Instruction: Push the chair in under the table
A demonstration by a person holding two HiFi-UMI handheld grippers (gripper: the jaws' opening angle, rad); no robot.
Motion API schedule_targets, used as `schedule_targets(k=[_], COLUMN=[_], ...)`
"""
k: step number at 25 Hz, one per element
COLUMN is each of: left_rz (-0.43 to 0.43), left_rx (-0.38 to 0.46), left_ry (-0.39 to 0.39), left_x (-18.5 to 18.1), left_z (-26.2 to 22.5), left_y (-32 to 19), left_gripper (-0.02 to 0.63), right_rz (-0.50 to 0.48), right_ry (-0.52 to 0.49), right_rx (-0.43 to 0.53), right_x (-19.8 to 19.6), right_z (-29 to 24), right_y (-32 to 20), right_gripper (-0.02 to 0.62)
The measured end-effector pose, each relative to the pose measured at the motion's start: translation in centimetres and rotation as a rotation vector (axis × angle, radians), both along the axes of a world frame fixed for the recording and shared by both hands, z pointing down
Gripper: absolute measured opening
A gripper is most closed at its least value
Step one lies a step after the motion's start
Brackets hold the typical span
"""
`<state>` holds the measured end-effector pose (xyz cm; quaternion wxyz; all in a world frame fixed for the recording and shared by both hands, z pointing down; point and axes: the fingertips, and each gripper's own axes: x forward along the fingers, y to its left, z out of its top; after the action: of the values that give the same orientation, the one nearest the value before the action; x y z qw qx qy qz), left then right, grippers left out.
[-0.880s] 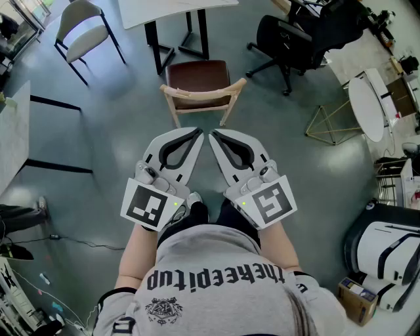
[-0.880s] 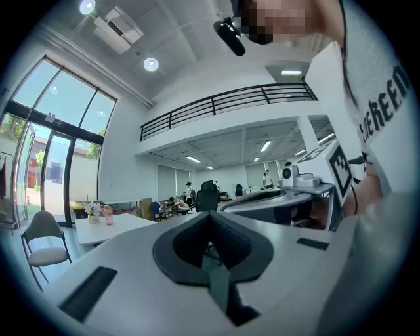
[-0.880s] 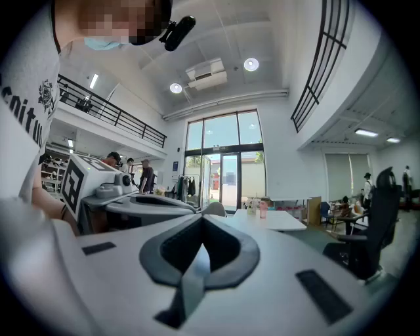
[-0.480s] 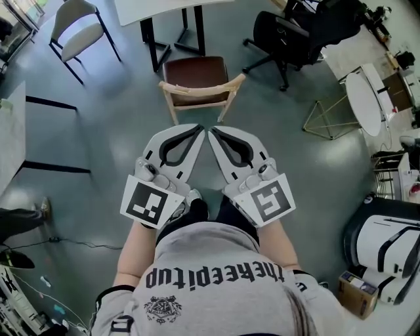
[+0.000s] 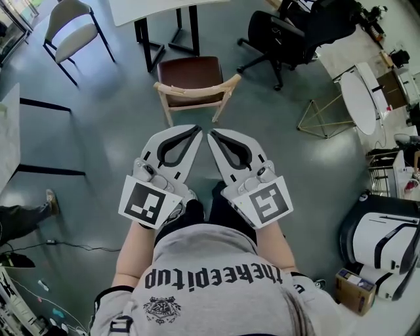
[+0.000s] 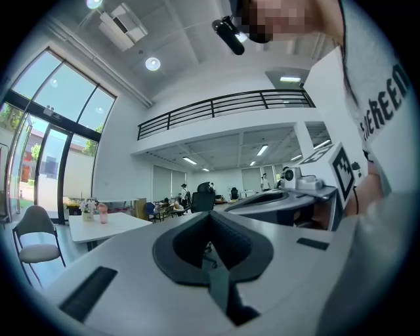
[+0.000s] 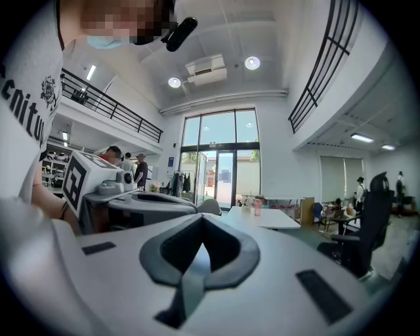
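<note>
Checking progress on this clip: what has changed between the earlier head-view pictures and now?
Very little. The whole floor scene slid slightly up and left in the head view, and a bystander's shoe shifted. Nothing was gripped or released. The left gripper and right gripper stay shut, empty and side by side, short of the chair, which stands by the table as before.
</note>
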<state>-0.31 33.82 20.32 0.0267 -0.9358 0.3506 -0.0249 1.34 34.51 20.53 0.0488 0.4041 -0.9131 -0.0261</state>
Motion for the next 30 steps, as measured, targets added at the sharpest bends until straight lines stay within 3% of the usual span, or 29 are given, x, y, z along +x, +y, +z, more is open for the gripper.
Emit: schedule_targets(k=[6,18,21,30], left_rz=[-0.01,-0.132,-0.144,-0.219], left_rx=[0.022,0.0,-0.001,-0.014], left_ry=[-0.019,0.051,0.057,0.047], left_x=[1.5,2.0,2.5,3.5], left_z=[0.7,0.9,1.0,0.5], left_y=[-1.9,-10.4,-12.5,-17.0], left_gripper=[0.017,0.017,0.015,0.015], right_rz=[-0.02,-0.091,-0.105,-0.177], right_ry=[-0.017,-0.032,0.0,-0.01], right_rx=[0.004,0.021,-0.021,-0.032], right_x=[1.9,3.5,4.2,6.0], right_z=[0.6,0.3,1.2,0.8], right_y=[-1.7,-10.4,-12.6,-17.7], right_gripper=[0.011,0.011,0.011,0.011])
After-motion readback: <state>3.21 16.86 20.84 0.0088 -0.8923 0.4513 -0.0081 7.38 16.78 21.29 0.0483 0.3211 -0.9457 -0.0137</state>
